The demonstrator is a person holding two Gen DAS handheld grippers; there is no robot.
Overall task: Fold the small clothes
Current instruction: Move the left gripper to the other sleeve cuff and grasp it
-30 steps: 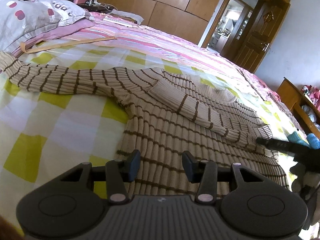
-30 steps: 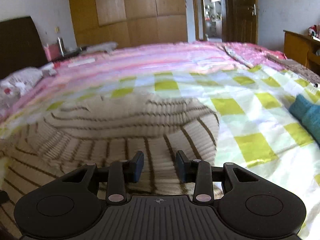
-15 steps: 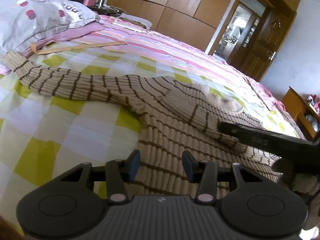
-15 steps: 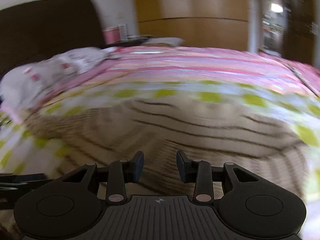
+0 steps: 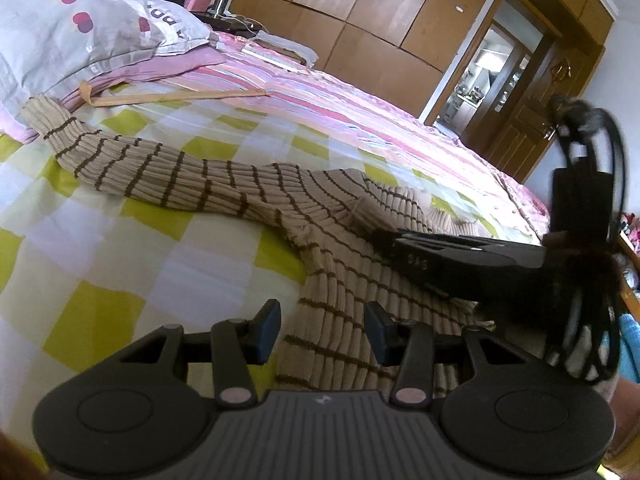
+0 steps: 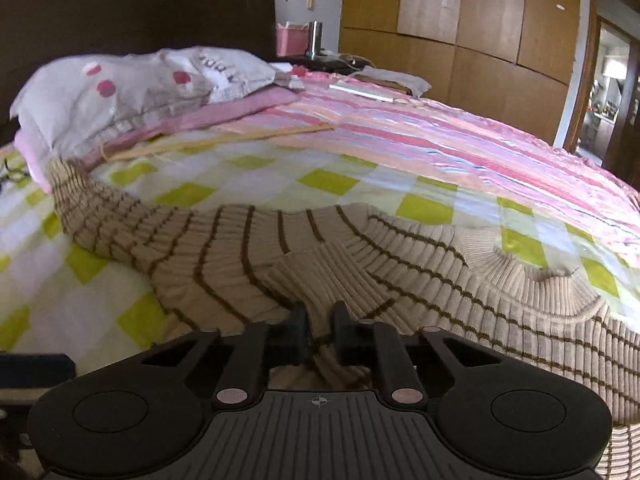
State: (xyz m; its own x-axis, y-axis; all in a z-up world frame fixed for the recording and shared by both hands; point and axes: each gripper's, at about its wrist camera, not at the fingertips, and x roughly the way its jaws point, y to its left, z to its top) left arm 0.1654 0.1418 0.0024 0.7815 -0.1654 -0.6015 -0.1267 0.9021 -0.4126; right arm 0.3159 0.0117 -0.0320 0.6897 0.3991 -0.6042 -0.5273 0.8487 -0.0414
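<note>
Bedroom, wooden wardrobes behind; bed (image 5: 132,264) under a green-and-white check cover. Striped ribbed sweater (image 6: 460,280) lies flat on it, one sleeve (image 5: 132,168) stretched toward the pillow (image 5: 80,36). Right gripper (image 6: 319,330): jaws closing on a fold of knit. Left gripper (image 5: 322,330): jaws half open, empty, above the hem. Judgement: light, soft, stretchy, not slippery; pinch cuffs or hem.

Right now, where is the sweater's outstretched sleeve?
In the left wrist view, the outstretched sleeve runs leftward across the checked bedspread, its cuff reaching the grey pillow.
</note>
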